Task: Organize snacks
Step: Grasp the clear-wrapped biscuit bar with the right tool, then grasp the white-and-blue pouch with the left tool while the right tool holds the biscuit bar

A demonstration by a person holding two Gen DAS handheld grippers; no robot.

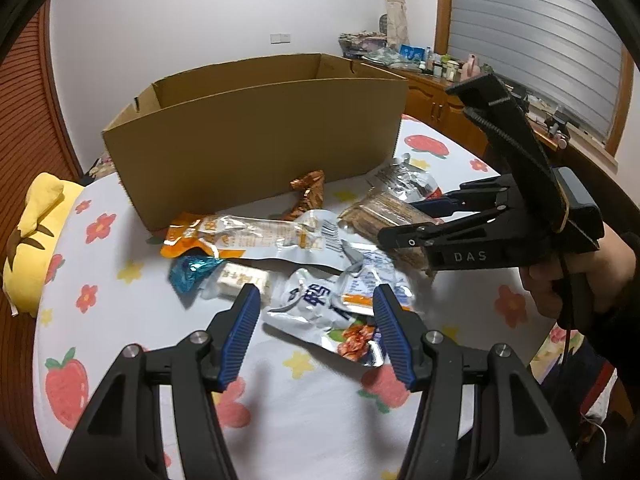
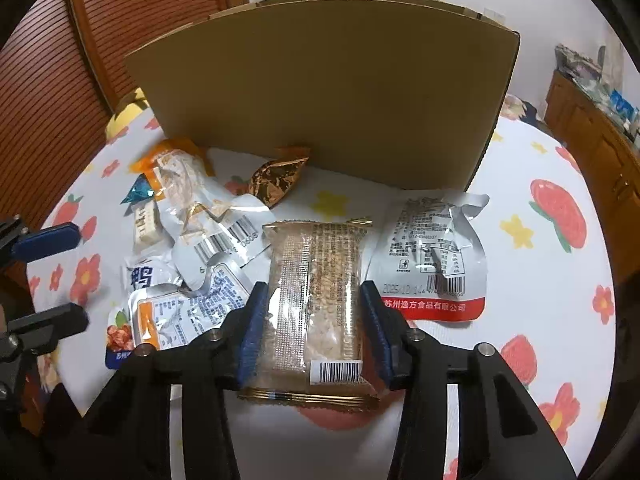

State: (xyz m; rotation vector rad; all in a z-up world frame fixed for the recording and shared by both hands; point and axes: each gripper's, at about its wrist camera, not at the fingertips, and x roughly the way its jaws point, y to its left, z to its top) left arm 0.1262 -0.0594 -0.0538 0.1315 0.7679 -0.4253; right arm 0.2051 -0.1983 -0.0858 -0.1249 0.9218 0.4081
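Observation:
An open cardboard box (image 1: 256,136) stands at the back of the table; it also shows in the right wrist view (image 2: 328,92). Several snack packets lie in front of it. My right gripper (image 2: 316,312) has its jaws on both sides of a clear packet of brown crackers (image 2: 316,292), touching its edges; in the left wrist view this gripper (image 1: 404,220) sits over the same packet (image 1: 380,212). My left gripper (image 1: 316,312) is open and empty, just above a silver and blue packet (image 1: 320,312).
An orange and silver packet (image 1: 248,236), a teal foil candy (image 1: 192,272), a white wrapped bar (image 1: 240,280), a bronze foil packet (image 1: 308,192) and a silver pouch with a red band (image 2: 436,264) lie on the flowered cloth. A yellow plush (image 1: 32,232) sits at the left edge.

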